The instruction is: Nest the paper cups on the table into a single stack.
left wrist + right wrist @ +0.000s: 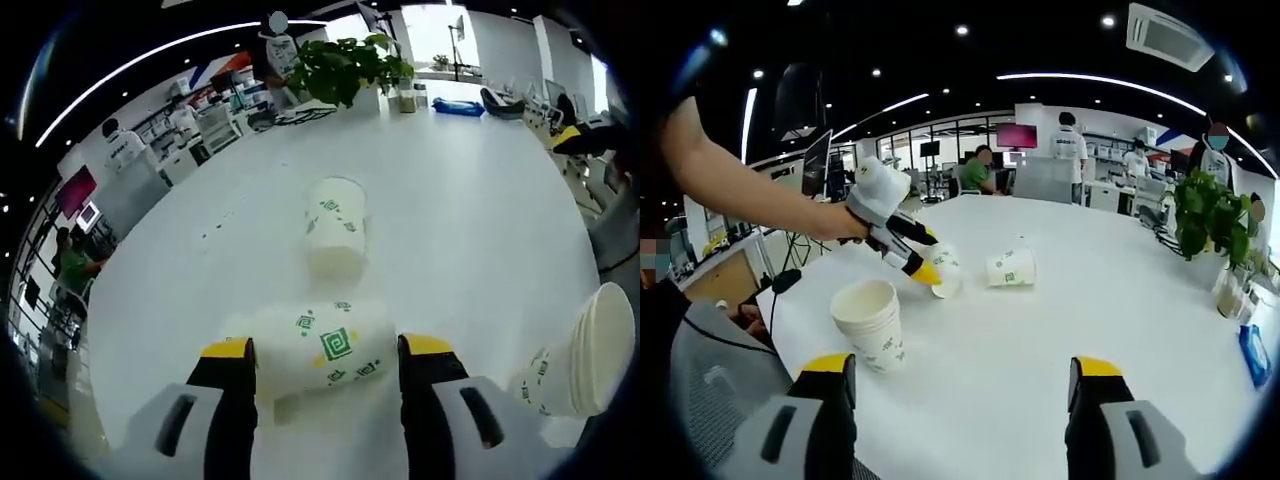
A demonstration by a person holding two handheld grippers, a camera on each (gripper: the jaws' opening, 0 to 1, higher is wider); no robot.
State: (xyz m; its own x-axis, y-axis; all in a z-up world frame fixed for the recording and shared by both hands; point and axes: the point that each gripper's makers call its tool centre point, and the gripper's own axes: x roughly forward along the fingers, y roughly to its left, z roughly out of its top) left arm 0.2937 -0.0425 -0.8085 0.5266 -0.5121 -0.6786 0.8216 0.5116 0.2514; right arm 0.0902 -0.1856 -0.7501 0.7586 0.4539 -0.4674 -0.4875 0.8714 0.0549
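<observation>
A white paper cup [318, 340] with green print lies on its side between my left gripper's [328, 352] yellow-tipped jaws, which press it from both sides. Beyond it a second cup [335, 235] lies on its side on the white table [470, 200]. A stack of nested cups [585, 355] shows at the right edge. In the right gripper view the stack [870, 322] stands upright at the near left, the left gripper [928, 268] holds its cup [943, 264] low over the table, and the lying cup [1011, 267] rests just right of it. My right gripper [960, 375] is open with nothing in it.
A potted plant [345, 65] and a blue cloth [458, 106] sit at the table's far end. The person's arm [750, 195] reaches in from the left. Chairs [575, 135] line the table's right side, and people stand by desks [1070, 150] beyond.
</observation>
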